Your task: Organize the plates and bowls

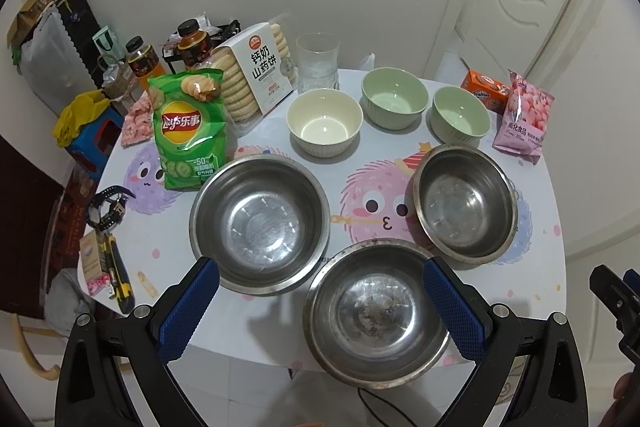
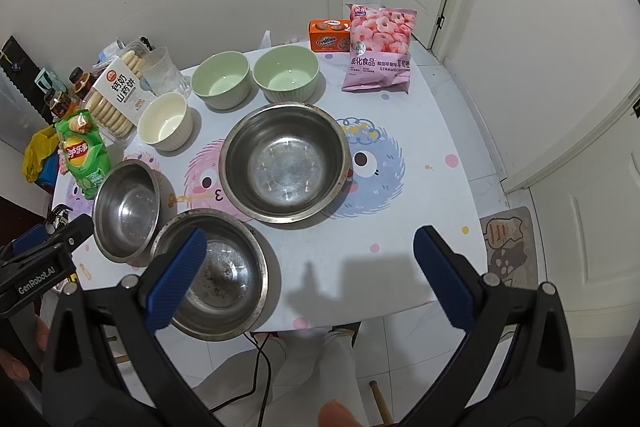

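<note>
Both hand-held grippers, left (image 1: pixel 320 301) and right (image 2: pixel 310 275), gape wide above a grimy steel bowl (image 1: pixel 376 315).

Right hand-held gripper (image 1: pixel 616 311) (edge-cropped)

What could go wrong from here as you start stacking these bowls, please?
The nearest steel bowl overhangs the table's front edge, so a clumsy grasp could tip it off. The glass stands just behind the cream bowl and could be knocked. The ceramic green bowls might chip if nested roughly.
</note>
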{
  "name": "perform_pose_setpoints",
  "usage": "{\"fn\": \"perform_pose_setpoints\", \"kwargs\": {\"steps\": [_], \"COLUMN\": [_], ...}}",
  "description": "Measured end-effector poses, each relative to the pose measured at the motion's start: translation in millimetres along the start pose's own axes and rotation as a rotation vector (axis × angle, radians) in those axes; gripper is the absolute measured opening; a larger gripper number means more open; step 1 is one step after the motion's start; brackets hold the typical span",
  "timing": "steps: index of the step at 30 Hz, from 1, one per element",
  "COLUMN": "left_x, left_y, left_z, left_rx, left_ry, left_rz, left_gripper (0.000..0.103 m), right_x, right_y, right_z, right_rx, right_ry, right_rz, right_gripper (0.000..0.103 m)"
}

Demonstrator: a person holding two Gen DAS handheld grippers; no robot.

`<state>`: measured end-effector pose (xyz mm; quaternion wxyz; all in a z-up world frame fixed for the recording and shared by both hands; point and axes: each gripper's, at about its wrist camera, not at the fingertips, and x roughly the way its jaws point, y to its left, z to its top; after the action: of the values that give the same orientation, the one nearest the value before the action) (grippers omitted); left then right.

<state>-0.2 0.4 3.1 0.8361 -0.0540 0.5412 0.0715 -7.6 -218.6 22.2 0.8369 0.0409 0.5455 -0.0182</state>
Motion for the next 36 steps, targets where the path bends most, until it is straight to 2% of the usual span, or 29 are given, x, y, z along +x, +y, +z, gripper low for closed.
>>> {"fn": "perform_pose_setpoints", "kwargs": {"steps": [36], "left_x": [2.4], "left_y": [-0.9], "left_z": [1.1], "left_rx": [-0.004], "left_ry": [-0.002], "left_rz": [0.007], "left_gripper": [0.103], "right_x": [5.7], "right_y": [-0.9], "right_z": [-4.6], "right_rx": [0.000], "right_ry": [0.012], "right_rz": [-0.004], "right_gripper": [0.103]}}
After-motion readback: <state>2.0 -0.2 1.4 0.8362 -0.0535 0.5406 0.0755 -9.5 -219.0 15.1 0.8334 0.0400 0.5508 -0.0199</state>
